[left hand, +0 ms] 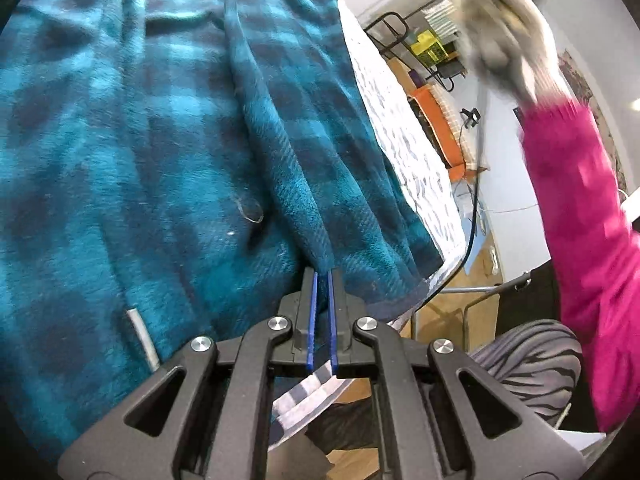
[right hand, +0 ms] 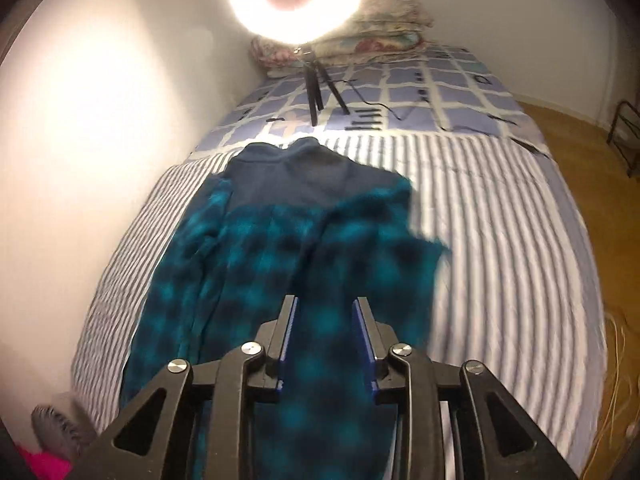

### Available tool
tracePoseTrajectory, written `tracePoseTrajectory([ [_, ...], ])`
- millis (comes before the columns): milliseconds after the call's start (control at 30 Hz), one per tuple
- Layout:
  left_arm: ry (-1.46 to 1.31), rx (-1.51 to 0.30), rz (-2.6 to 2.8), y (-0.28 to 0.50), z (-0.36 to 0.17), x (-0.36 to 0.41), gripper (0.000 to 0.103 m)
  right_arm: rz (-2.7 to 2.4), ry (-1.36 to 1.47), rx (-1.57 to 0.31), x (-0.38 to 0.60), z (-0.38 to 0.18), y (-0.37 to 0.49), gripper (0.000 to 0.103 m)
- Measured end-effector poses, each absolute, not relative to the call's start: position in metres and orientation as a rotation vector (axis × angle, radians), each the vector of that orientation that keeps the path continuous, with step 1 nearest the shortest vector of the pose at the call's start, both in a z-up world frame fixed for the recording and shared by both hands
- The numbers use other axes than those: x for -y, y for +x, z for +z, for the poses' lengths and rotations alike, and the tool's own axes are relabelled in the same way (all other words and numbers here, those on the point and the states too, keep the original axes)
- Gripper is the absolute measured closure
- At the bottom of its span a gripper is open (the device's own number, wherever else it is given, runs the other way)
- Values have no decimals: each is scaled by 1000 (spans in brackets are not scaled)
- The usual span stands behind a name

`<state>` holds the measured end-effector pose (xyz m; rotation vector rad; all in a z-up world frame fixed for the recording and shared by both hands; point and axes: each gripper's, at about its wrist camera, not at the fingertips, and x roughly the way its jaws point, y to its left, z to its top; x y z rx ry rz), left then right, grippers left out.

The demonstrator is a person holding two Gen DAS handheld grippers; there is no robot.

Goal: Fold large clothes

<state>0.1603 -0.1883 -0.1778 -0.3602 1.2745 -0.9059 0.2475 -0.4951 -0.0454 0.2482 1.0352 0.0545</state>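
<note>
Left wrist view was filled at upper left and centre by a teal and dark-blue checked fleece garment [left hand: 132, 128], spread over a bed whose pale patterned cover [left hand: 404, 136] ran along the garment's right edge. At lower centre the left tongs [left hand: 322, 276] were seen clenched on a raised ridge of the fleece, the fold being pinched between the blue pads [left hand: 313, 312] with almost no gap left. At the right of the frame a pink sleeve [left hand: 580, 200] was shown, blurred, reaching up to a gloved hand [left hand: 504, 36] at the upper right. A striped trouser leg [left hand: 532, 364] was visible at lower right, above wooden floor. In the right wrist view the same garment [right hand: 280, 248] was seen laid lengthwise on a striped sheet [right hand: 500, 240], its plain dark collar end toward the top of the frame and its checked body running down to the bottom edge. The right tongs [right hand: 326, 308] were held released above the fabric, the jaws standing apart with nothing pressed between them. A bright ring light [right hand: 294, 0] on a small tripod [right hand: 320, 88] stood on a blue grid-patterned cover [right hand: 400, 92] at upper centre, with folded bedding [right hand: 384, 28] behind it against the wall.
</note>
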Motion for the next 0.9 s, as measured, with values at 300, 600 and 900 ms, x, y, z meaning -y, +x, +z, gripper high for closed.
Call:
tracePoseTrajectory([
  [300,-421,-1270,-865,162,-172,171,81,120,438,-1185,505,-95,95,61],
  [600,-476,-1331,-874,158,-183,184,81,286,670,-1305,482,-169,45,57],
  [900,-437,-1314,-892,144,-169,200,91,274,596,-1330,463,-159,44,101],
])
